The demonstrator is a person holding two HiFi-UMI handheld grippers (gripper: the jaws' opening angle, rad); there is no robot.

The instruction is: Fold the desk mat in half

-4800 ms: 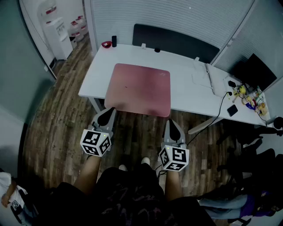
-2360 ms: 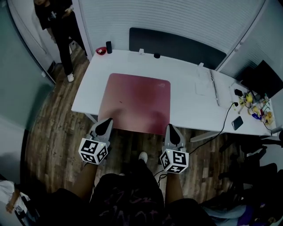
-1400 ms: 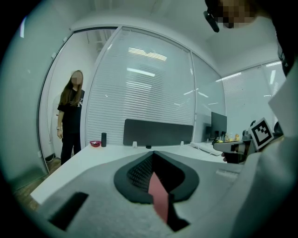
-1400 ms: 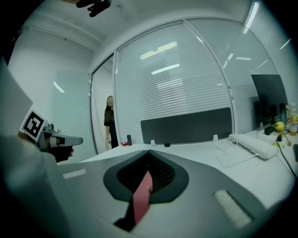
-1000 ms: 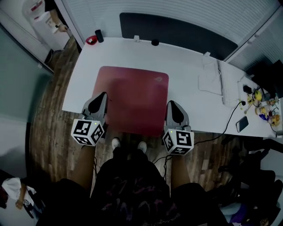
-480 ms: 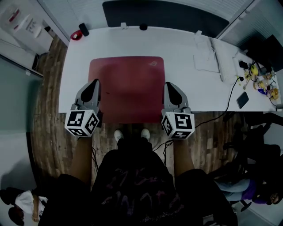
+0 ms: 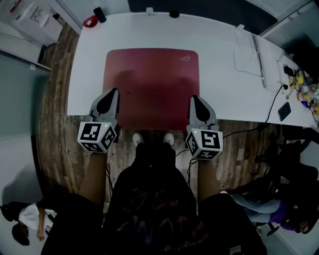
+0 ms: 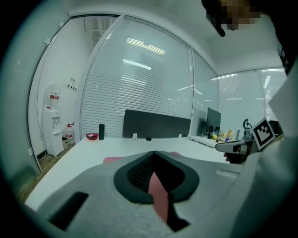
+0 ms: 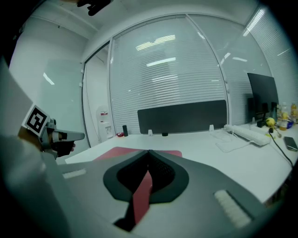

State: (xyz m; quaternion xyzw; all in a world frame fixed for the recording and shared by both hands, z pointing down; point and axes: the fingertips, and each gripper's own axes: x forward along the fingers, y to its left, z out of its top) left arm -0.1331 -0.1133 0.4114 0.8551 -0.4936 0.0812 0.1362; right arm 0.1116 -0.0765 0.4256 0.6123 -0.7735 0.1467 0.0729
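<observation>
Head view places the red rectangular desk mat [image 7: 152, 84] flat on the white table [image 7: 224, 74], towards the table's left half, with its near edge reaching slightly past the table's near edge. You hold the left gripper [image 7: 112, 93] at the mat's near left corner and the right gripper [image 7: 195, 98] at its near right corner; both point away from you towards the far side. From this view you cannot tell whether either tip touches the mat. Left gripper view shows that gripper's jaws [image 8: 152, 153] brought together with their tips meeting and nothing clamped between them; only a sliver of red shows through the slit behind the tips, and the mat [image 8: 114, 159] lies on the table beyond. Right gripper view shows the same condition: jaws [image 9: 149, 152] closed tip to tip, empty, with a red sliver in the slit and the mat [image 9: 121, 152] ahead. Note the small red bowl [image 7: 90, 21] and the black cylinder [image 7: 100, 14] at the table's far left corner, well apart from the mat. A white keyboard [image 7: 261, 55] lies on the right part of the table, also clear of the mat. A dark partition panel [image 9: 186, 118] runs along the table's far edge.
</observation>
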